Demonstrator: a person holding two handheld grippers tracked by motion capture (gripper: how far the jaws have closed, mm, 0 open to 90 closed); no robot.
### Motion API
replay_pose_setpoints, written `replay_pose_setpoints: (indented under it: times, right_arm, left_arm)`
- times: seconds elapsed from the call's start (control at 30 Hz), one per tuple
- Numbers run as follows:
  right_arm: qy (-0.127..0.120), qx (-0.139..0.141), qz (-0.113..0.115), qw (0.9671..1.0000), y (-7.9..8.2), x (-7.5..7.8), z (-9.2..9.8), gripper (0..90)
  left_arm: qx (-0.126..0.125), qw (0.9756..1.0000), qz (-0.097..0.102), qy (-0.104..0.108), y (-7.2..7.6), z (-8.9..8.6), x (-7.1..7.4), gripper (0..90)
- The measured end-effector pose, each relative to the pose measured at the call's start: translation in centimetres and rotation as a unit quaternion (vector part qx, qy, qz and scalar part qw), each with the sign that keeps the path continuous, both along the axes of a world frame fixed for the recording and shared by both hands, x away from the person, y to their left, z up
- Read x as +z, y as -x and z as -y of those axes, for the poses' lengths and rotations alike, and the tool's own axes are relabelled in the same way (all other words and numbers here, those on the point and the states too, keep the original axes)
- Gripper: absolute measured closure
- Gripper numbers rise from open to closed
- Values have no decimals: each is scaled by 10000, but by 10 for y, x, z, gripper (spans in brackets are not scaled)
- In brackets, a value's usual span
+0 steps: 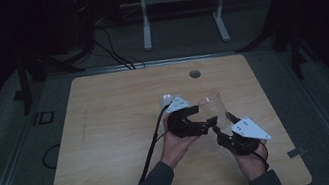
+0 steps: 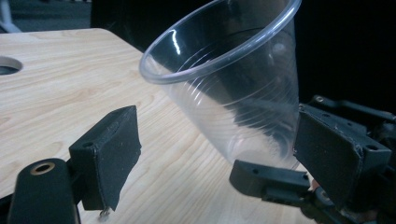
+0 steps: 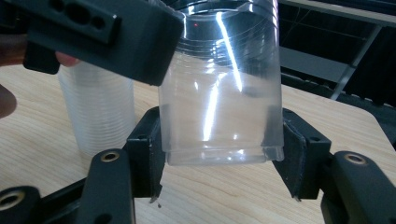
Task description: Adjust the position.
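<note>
A: Status?

B: Right gripper (image 3: 219,154) is clamped on the base of a clear plastic cup (image 3: 222,93), one pad on each side of the bottom rim, cup held off the wooden table (image 1: 108,132). From above, the cup (image 1: 212,107) sits just right of table centre, at about 12 o'clock from the right hand (image 1: 250,159).

A: Left?

B: Left gripper (image 2: 212,154) has its jaws spread wide, nothing pinched. The cup (image 2: 233,88) leans in front of it, mouth tipped toward 10 o'clock in its own view. Its pads flank the lower wall but I don't see them pressing.

A: Anything else on the table?

B: A stack of clear cups (image 3: 95,112) standing behind, at about 9 o'clock from the held cup in the right gripper view. Whether they touch, can't tell.

A: Risks?

B: Thin wall, so my guess is a hard squeeze crushes or buckles the base. The grip is low and the cup is tilted; a quick wrist roll could pop it out of the pads. The left jaw also hangs close to the rim; a stray nudge there could lever the cup loose or knock the stack over.
</note>
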State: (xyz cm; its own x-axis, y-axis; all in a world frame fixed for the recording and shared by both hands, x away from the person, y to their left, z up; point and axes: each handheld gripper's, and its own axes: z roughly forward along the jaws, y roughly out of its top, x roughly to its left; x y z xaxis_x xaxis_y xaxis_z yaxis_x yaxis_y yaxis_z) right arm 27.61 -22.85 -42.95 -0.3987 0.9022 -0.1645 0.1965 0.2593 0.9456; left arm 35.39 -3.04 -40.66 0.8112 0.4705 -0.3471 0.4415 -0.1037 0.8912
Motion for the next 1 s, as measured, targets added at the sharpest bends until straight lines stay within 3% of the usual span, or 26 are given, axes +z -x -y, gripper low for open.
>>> replay_pose_setpoints:
  times: [0.43,1.0]
  right_arm:
    - [-53,48,39,10000,2,-2,-4,412]
    - [-43,140,2,9999,3,-7,-9,412]
  left_arm:
    - [-90,9995,-138,271,-2,4,0,150]
    - [40,9979,-293,574,-5,5,0,169]
